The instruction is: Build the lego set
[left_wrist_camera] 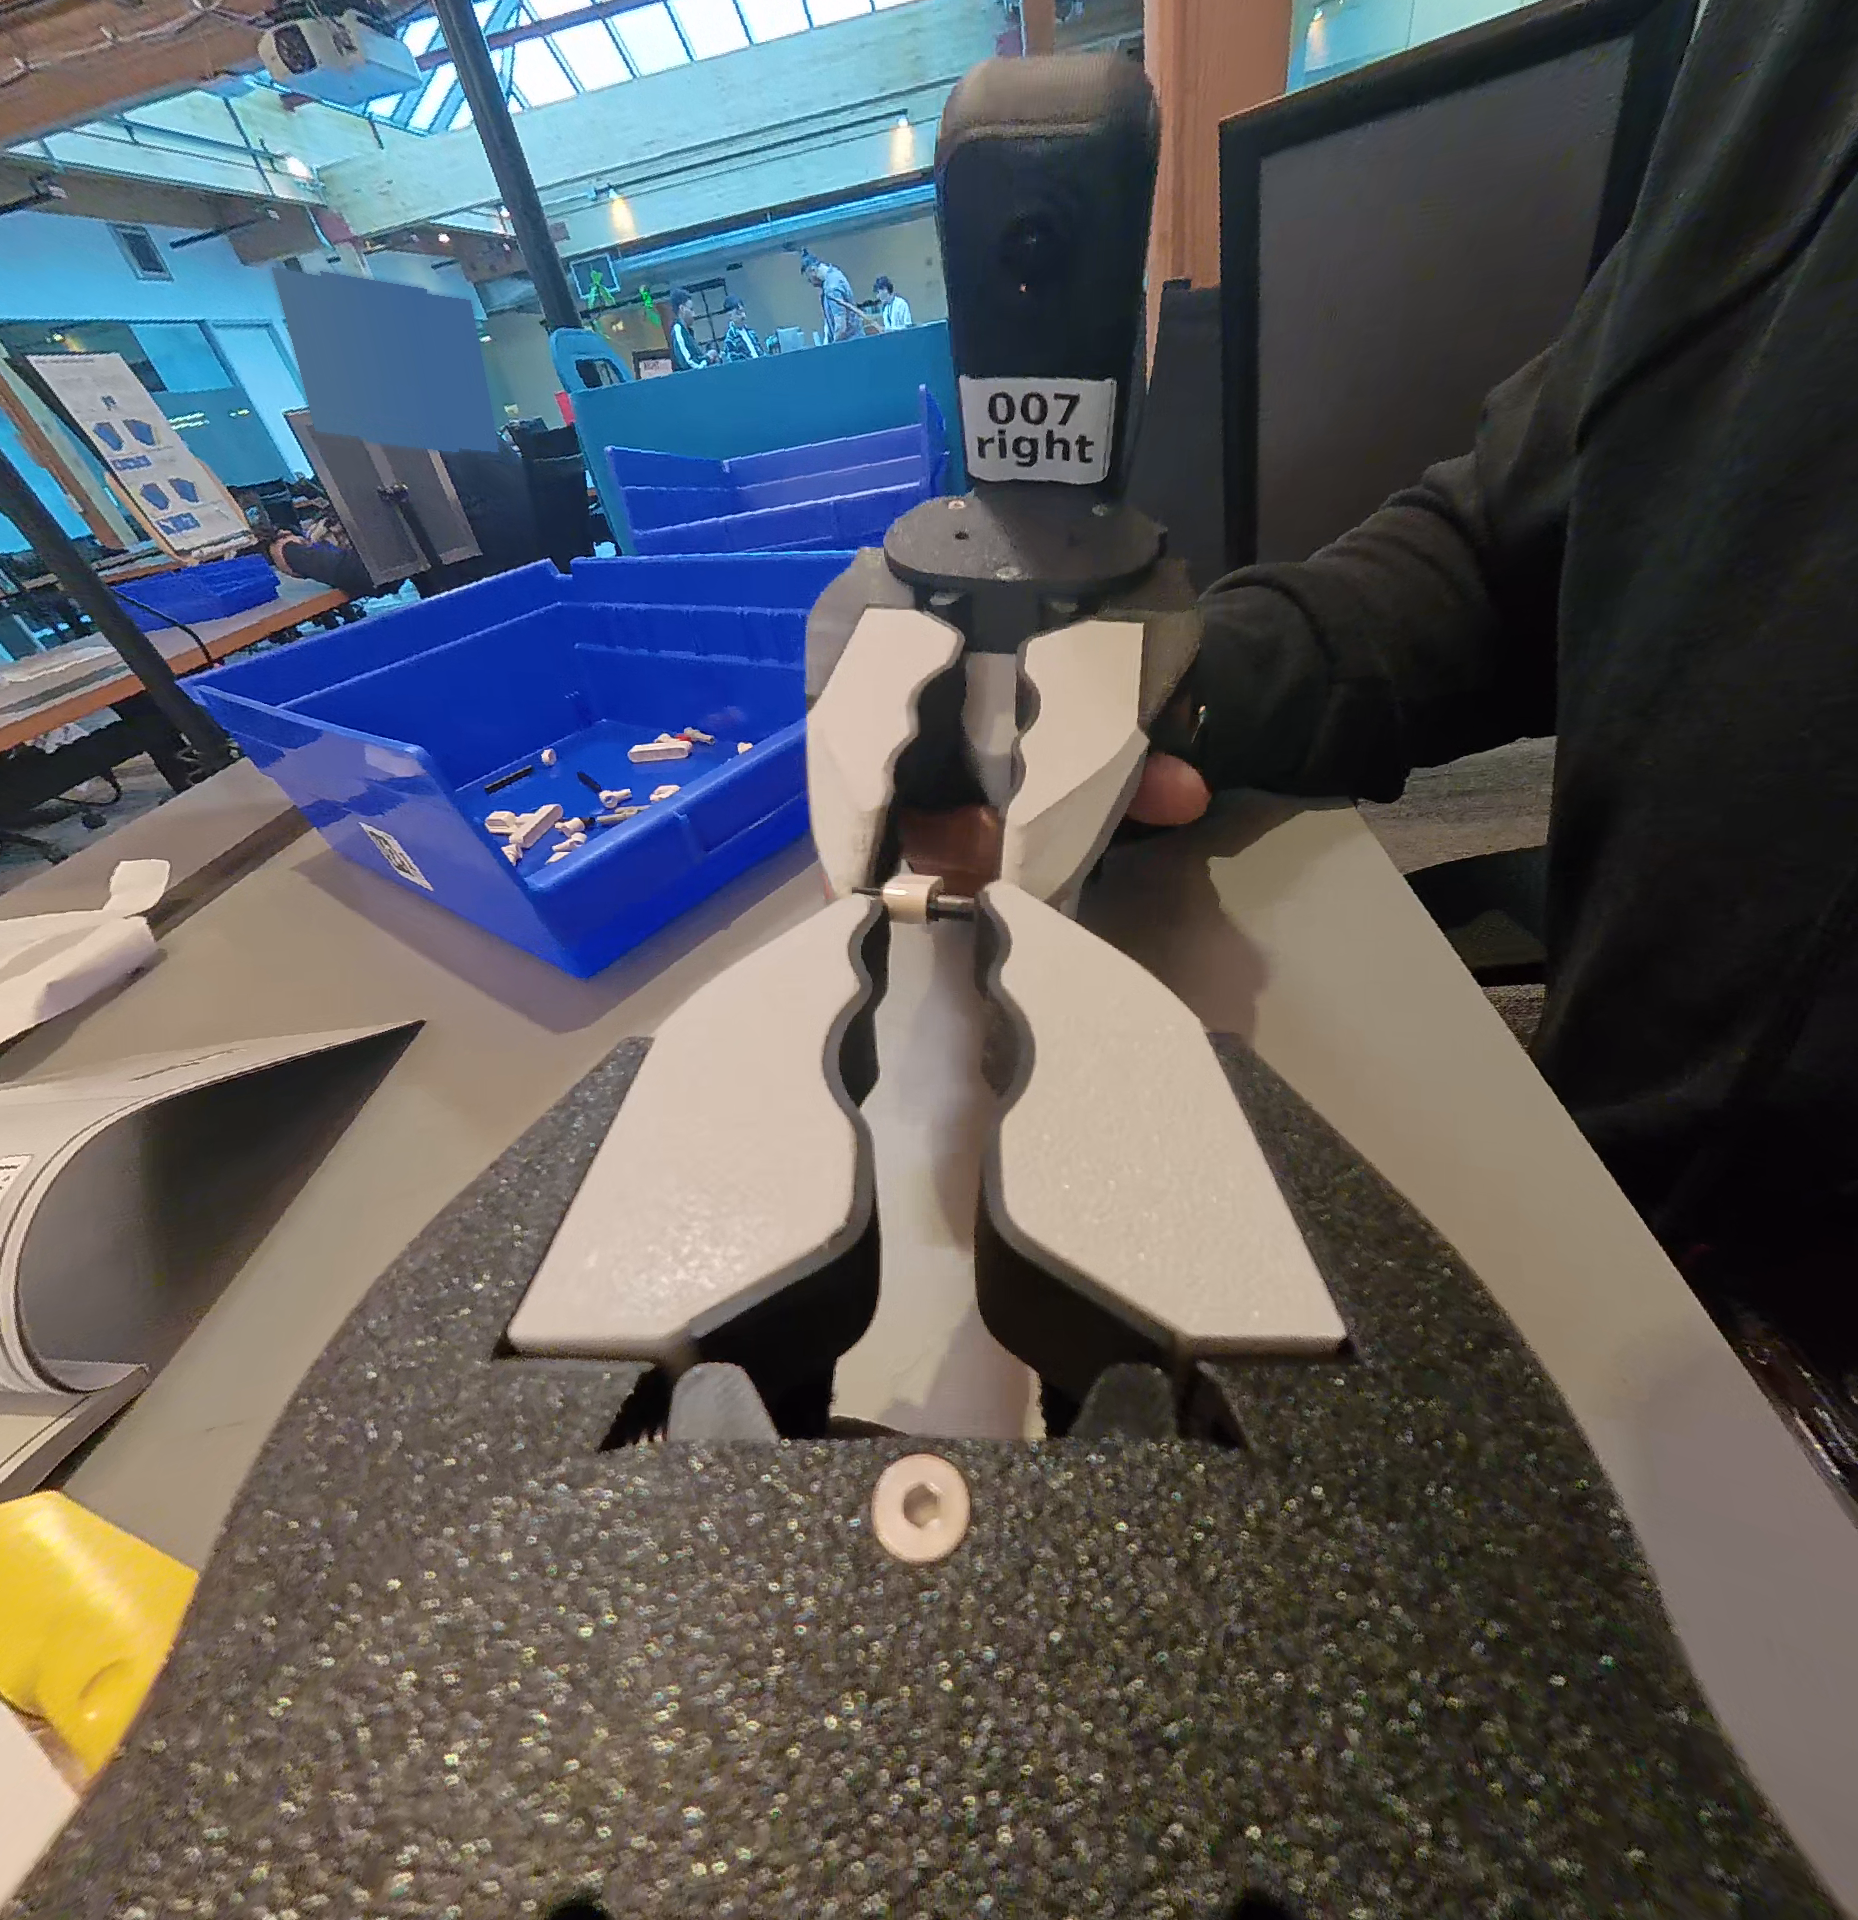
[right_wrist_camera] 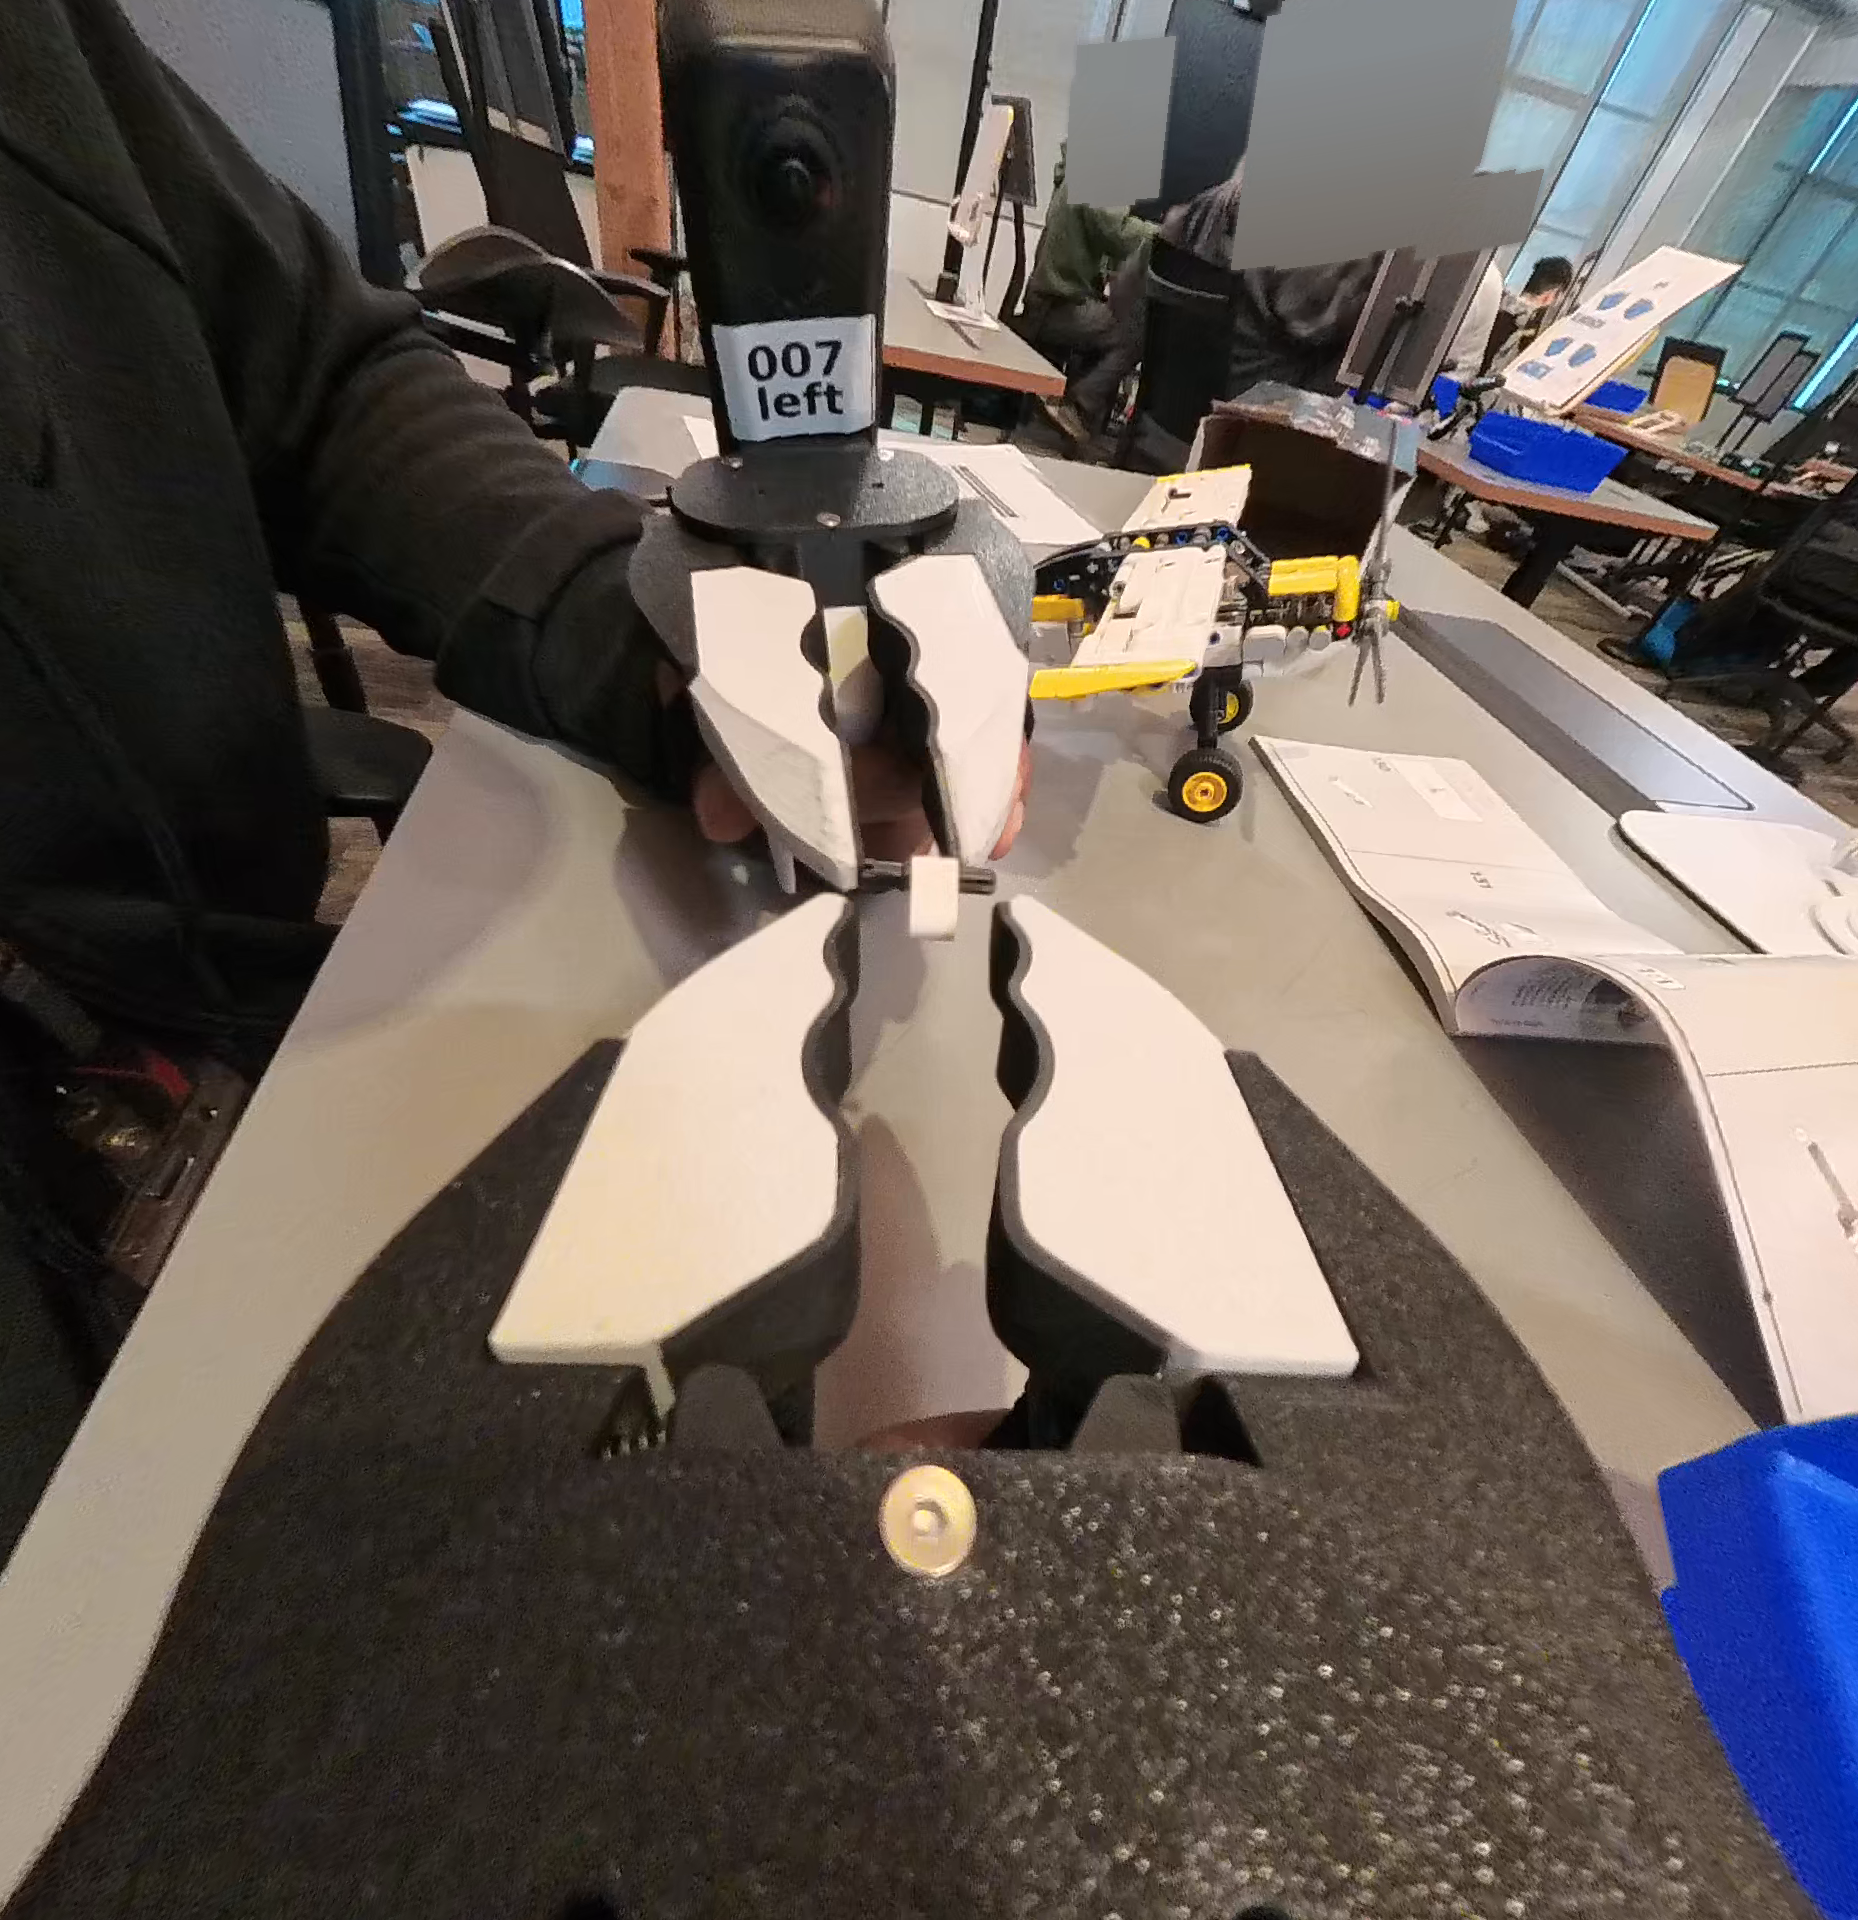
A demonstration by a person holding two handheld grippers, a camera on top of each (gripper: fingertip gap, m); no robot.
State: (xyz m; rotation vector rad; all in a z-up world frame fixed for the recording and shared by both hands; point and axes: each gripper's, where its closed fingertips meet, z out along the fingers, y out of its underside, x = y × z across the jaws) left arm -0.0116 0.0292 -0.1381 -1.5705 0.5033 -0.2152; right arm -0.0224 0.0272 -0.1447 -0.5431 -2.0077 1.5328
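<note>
Above the grey table, the left gripper pinches a short black axle carrying a small white bushing endwise; the right gripper, facing it, stands spread, clear of the bushing. Beyond, a blue plastic bin holds loose pieces.

L gripper clamped, R gripper parted, tip to tip.

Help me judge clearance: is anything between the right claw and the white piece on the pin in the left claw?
Nothing visible. The right claw stands open just before the white piece, which sits on the black pin gripped by the left claw.
</note>
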